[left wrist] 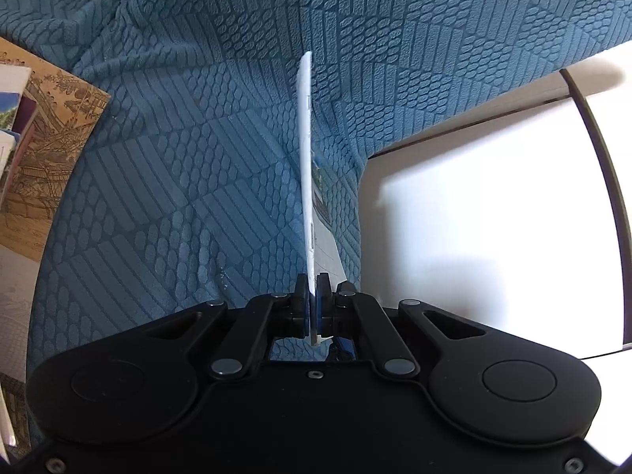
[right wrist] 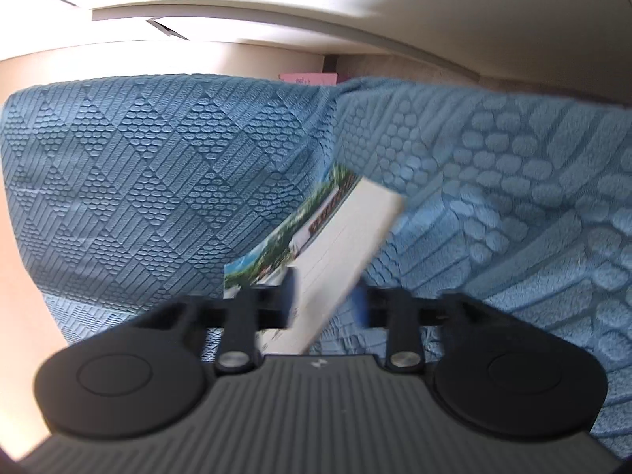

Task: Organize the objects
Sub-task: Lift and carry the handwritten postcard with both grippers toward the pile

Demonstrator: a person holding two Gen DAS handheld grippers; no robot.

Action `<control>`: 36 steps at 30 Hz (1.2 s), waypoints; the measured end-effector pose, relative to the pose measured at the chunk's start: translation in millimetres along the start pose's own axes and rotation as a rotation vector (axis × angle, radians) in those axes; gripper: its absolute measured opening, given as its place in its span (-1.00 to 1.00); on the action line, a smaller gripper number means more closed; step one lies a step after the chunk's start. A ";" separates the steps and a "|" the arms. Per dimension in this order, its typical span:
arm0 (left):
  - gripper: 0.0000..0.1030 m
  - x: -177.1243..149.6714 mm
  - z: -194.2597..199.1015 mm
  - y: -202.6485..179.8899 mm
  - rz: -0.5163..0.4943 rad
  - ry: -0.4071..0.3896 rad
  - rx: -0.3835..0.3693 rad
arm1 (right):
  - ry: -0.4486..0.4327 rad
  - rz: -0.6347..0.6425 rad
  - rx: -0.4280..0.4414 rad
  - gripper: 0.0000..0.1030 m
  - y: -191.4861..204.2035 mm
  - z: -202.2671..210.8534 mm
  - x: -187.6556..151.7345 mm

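In the left wrist view my left gripper (left wrist: 313, 290) is shut on a thin white postcard (left wrist: 306, 166), held edge-on and upright above the blue textured blanket (left wrist: 189, 150). In the right wrist view my right gripper (right wrist: 326, 300) has its jaws apart, with a postcard (right wrist: 343, 237) lying tilted between them; its white back faces me and a green landscape picture shows along its left edge. The view is blurred and I cannot tell whether the fingers touch the card.
A stack of books and cards, with a brown illustrated sheet (left wrist: 51, 146) under it, lies at the left on the blanket. A white surface with a dark-edged frame (left wrist: 513, 213) is at the right. Beige walls (right wrist: 197, 55) rise behind the blanket-covered cushions.
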State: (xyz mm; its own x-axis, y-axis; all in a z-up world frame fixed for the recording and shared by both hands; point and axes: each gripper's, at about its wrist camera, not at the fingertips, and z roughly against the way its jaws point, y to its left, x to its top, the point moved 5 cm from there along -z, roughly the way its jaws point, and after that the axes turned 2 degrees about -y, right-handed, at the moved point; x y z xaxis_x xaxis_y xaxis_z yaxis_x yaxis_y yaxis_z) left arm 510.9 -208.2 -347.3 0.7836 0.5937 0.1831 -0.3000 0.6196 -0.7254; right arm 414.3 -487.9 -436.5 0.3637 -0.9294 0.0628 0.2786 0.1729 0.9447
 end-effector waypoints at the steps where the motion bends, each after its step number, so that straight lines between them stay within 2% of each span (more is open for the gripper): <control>1: -0.95 -0.5 2.5 -0.4 0.003 -0.001 -0.004 | 0.001 0.013 0.004 -0.70 3.4 1.6 -1.4; 7: -0.95 -3.3 19.6 -3.0 -0.019 -0.012 -0.010 | 0.006 0.125 0.021 -0.80 27.7 12.7 -15.8; 18: -0.94 -1.3 66.8 -6.9 -0.023 -0.031 -0.058 | -0.005 0.286 0.003 -0.84 82.7 46.3 -38.9; 27: -0.94 3.8 130.9 -22.5 -0.037 -0.070 -0.128 | -0.011 0.386 0.006 -0.85 136.0 67.0 -65.4; 36: -0.92 11.3 203.0 -13.9 -0.070 -0.108 -0.138 | 0.013 0.445 0.014 -0.85 174.4 80.6 -116.4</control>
State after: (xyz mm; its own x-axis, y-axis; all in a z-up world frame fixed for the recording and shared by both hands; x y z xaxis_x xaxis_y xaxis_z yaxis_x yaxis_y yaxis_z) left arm 413.5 -105.9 -200.4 0.7347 0.6080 0.3008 -0.1638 0.5893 -0.7911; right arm 348.9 -375.9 -253.1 0.4569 -0.7611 0.4604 0.0801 0.5507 0.8308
